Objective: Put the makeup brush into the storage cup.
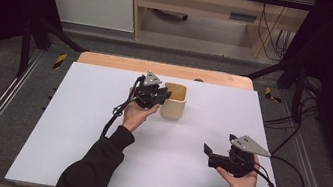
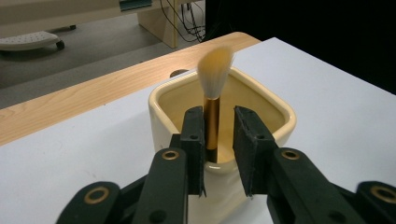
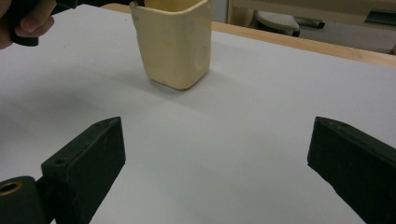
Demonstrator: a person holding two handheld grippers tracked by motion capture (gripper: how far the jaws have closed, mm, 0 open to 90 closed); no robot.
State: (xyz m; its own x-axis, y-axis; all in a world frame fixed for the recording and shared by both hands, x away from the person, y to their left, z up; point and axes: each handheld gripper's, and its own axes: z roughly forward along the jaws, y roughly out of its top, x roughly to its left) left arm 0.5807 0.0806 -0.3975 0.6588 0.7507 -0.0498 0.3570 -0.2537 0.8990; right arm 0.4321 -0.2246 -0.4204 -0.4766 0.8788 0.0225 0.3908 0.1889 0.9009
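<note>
Left gripper (image 2: 218, 140): held at the near rim of the cup, jaws parted with a gap on the right side; the left pad lies against the brush handle, the right pad stands clear, so the hold reads as let go rather than clamped.

Brush (image 2: 212, 100): gold handle upright, pale bristles up and blurred, foot down inside the cup; judged to be just deposited there, bristles up as brushes are stored.

Cup (image 1: 174, 101): cream, square with rounded corners, standing on the white table (image 1: 100, 113) toward its far middle, touching nothing but the brush and the tabletop; it serves as the brush's holder.

Right gripper (image 1: 212, 156): well apart to the near right, low over the bare tabletop, jaws wide with nothing between them; judged idle, kept out of the way while the other hand works.
</note>
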